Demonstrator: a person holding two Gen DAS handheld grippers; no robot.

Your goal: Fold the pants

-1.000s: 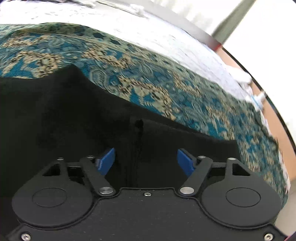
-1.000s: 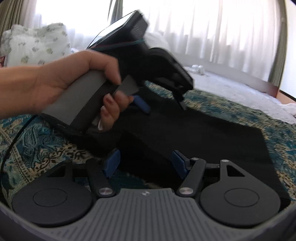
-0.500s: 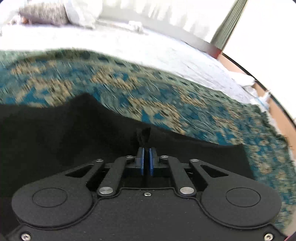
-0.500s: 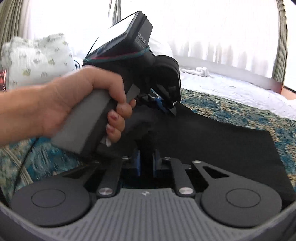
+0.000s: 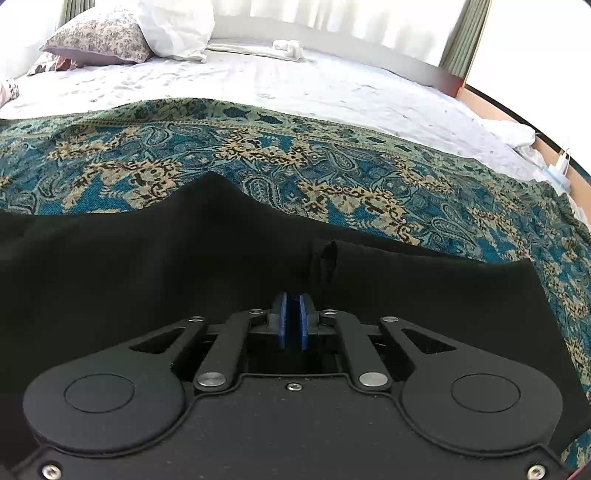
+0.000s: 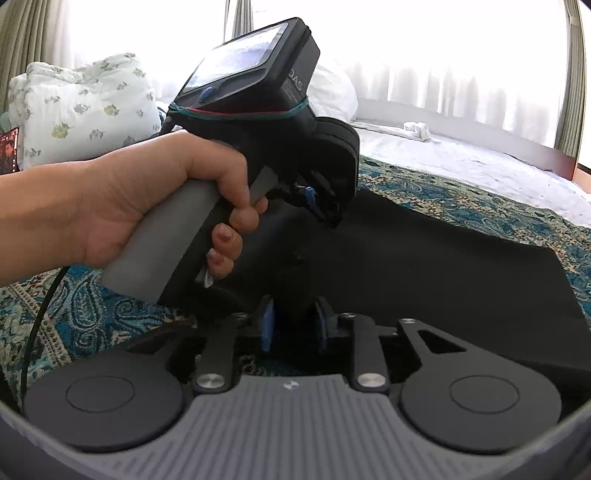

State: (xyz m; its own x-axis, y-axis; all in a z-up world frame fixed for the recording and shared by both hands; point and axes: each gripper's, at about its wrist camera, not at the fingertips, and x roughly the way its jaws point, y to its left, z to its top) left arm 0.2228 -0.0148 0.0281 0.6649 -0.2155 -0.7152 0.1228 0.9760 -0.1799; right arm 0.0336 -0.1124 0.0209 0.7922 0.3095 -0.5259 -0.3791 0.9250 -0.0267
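My left tool (image 5: 291,320) has its blue pads nearly together, pinching a thin fold of the black pants (image 5: 147,280) at the near edge. From its camera the fabric rises in a soft peak ahead of me and a small upright crease stands just beyond the pads. The pants lie across the teal paisley bedspread (image 5: 332,173), which covers the near part of the bed (image 5: 295,85); pillows (image 5: 122,33) sit at the far left corner.

From the right wrist view, my left hand (image 6: 155,206) wraps the grey handle from the left, forearm level, index finger on the trigger, the other fingers curled under. That tool (image 6: 314,201) points down and to the right, its tip on the pants (image 6: 443,266), lifting a ridge of cloth.

My right tool (image 6: 293,325) is close to shut, blue pads either side of a bunched thickness of black cloth at the near edge. The rest of the pants spread flat to the right over the bedspread (image 6: 81,314).
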